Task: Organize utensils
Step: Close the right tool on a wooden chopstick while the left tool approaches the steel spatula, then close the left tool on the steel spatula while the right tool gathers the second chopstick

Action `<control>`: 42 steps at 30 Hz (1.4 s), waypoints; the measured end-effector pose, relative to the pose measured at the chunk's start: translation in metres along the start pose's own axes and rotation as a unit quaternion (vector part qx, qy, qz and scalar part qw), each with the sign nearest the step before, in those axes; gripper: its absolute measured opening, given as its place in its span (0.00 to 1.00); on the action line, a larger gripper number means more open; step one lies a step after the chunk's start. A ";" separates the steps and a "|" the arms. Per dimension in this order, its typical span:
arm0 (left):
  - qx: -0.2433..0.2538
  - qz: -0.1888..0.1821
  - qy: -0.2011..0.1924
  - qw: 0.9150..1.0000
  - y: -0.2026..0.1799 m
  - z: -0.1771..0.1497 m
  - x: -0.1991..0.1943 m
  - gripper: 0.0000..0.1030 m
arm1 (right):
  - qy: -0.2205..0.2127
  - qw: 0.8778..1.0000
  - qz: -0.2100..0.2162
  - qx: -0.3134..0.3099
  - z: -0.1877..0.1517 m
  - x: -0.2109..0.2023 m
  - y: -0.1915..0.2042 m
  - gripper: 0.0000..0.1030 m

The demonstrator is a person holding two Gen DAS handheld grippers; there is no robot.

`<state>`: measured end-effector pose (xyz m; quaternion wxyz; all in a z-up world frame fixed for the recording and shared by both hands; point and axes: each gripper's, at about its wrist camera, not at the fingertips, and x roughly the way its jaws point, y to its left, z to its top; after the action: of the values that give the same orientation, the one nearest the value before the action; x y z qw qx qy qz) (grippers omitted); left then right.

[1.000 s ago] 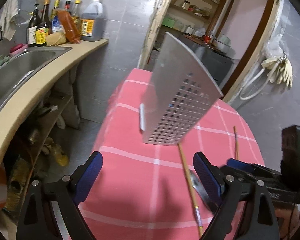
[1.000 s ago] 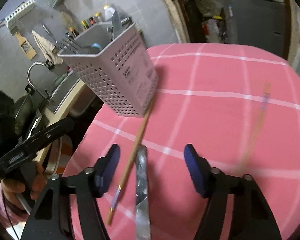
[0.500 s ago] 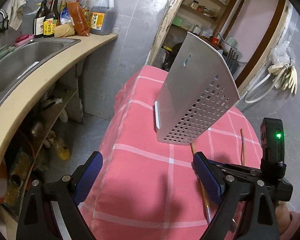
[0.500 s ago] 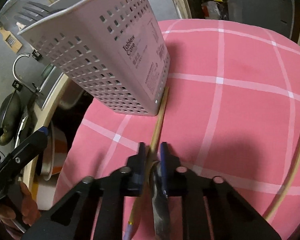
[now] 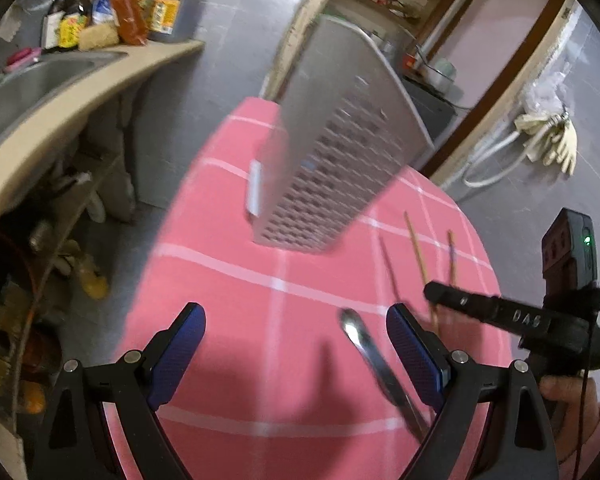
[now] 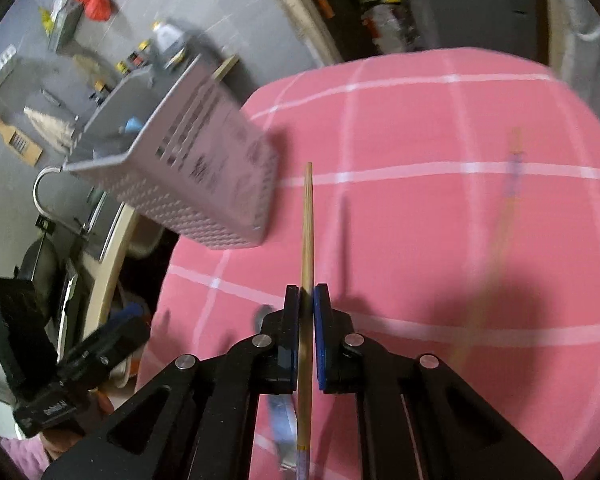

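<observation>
A grey perforated utensil caddy [image 5: 340, 152] stands on the pink checked tablecloth [image 5: 260, 300]; it also shows in the right wrist view [image 6: 196, 176]. My right gripper [image 6: 307, 300] is shut on a wooden chopstick [image 6: 307, 220] and holds it above the cloth, tip pointing forward beside the caddy. A second chopstick [image 6: 504, 200] lies blurred on the cloth to the right. My left gripper [image 5: 296, 344] is open and empty over the cloth. A metal utensil [image 5: 376, 364] lies by its right finger. The right gripper's body [image 5: 512, 320] appears in the left wrist view with the lifted chopstick [image 5: 418, 256].
A beige counter with a steel sink [image 5: 32, 80] and several bottles [image 5: 112, 12] runs along the left. A doorway [image 5: 500, 60] and hanging gloves [image 5: 552, 140] are behind the table. The table edge drops off at the left [image 5: 160, 240].
My right gripper has closed on the chopstick and lifted it off the cloth. The left gripper has shifted back a little and stays open.
</observation>
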<state>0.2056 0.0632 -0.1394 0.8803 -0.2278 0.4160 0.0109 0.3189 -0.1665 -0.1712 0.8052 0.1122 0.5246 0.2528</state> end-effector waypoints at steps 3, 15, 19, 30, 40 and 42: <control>-0.002 -0.019 0.022 1.000 -0.018 -0.009 0.013 0.83 | -0.011 1.000 -0.018 0.017 0.004 -0.015 -0.024 0.06; -0.033 -0.014 0.101 0.994 -0.054 -0.025 0.061 0.53 | -0.035 0.995 -0.051 0.076 0.013 -0.016 -0.072 0.06; -0.034 0.014 0.103 0.994 -0.060 -0.025 0.066 0.49 | -0.048 0.992 -0.051 0.100 0.021 -0.014 -0.082 0.06; -0.083 0.032 0.128 0.988 -0.063 -0.014 0.076 0.41 | -0.007 0.992 -0.033 0.121 0.039 0.014 -0.095 0.07; -0.099 0.034 0.154 0.982 -0.051 -0.014 0.077 0.19 | 0.016 0.992 -0.004 0.124 0.040 0.025 -0.095 0.25; -0.096 0.034 0.168 0.981 -0.053 -0.010 0.080 0.19 | 0.018 0.992 0.001 0.123 0.041 0.026 -0.094 0.29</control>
<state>0.2619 -0.0021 -0.1835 0.7711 -0.2953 0.5625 0.0420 0.3912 -0.2291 -0.2168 0.7756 0.2066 0.5657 0.1889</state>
